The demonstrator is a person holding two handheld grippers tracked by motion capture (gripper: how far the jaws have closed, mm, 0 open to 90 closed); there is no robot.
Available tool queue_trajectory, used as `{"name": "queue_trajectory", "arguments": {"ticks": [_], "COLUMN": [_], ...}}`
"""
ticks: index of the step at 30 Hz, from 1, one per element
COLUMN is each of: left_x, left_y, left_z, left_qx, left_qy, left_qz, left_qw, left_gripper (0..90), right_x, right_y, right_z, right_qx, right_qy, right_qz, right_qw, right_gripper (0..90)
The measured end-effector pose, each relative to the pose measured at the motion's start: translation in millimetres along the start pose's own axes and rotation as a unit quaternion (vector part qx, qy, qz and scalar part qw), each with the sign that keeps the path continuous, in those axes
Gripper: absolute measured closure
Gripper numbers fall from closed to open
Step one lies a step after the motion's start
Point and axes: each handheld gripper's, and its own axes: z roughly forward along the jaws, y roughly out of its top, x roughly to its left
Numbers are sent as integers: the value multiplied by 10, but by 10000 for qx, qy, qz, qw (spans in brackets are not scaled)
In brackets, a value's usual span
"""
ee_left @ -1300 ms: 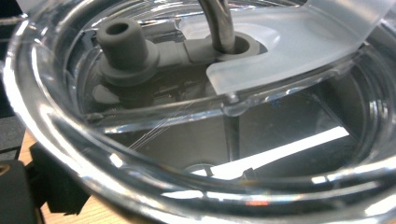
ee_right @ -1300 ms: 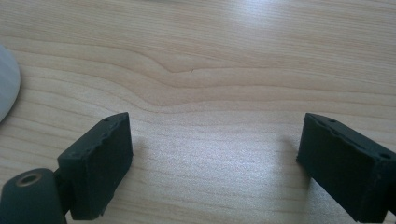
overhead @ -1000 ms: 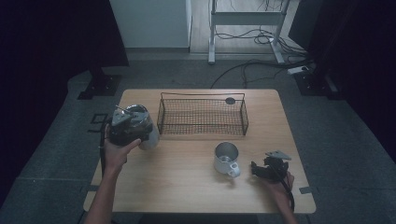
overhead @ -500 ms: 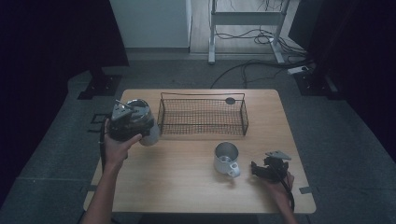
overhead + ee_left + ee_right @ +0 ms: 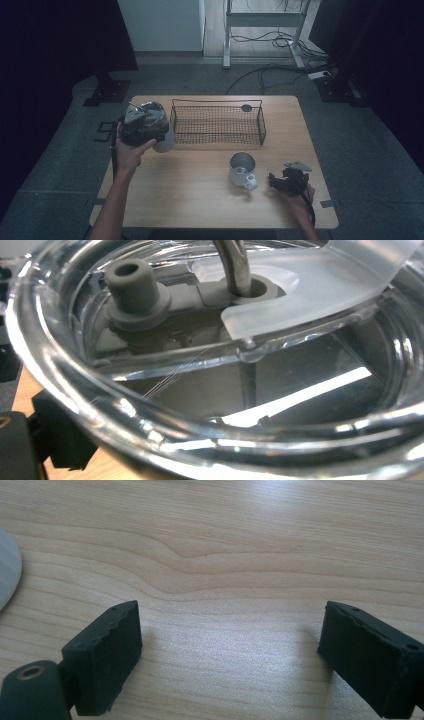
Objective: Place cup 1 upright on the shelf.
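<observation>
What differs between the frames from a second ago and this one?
The left gripper, carrying a clear lidded cup, has risen a little and shifted toward the wire basket; the cup's clear lid sits close before its camera. Unchanged: the right gripper rests open on the table, and the metal mug stands beside it, untouched.

A light wooden table [image 5: 200, 200] sits on a grey floor [image 5: 380, 150] in a pretty dim room, with dark curtains [image 5: 60, 40] on both sides, a white panel [image 5: 160, 25] at the back and cables [image 5: 270, 42] snaking under a metal stand [image 5: 260, 20].
</observation>
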Motion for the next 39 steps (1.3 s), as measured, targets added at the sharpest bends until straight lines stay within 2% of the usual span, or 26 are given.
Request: {"name": "queue_trajectory", "arguments": {"ticks": [19, 22, 26, 31, 36, 39], "left_x": [-87, -100, -109, -123, -120, -140], "left_y": [218, 250, 278, 324, 379, 396], "left_z": [82, 128, 194, 263, 362, 413], "left_qx": [-24, -12, 4, 7, -3, 47], "left_qy": [-60, -62, -106, -74, -114, -84], "left_qz": [88, 88, -8, 55, -35, 30], "left_qw": [9999, 9999, 9999, 10000, 9999, 9999], "left_gripper": [43, 43, 43, 43, 43, 43], "right_x": [-1, 0, 0, -1, -1, 0], "right_y": [-1, -1, -1, -2, -2, -2], "right_z": [1, 0, 0, 0, -1, -1], "right_qx": [-18, -13, -12, -21, -23, -27], "right_qy": [5, 2, 4, 7, 11, 14], "right_qz": [-15, -18, -19, -35, -40, -43], "right_qw": [10000, 10000, 10000, 10000, 10000, 10000], "right_gripper": [100, 100, 102, 104, 106, 110]}}
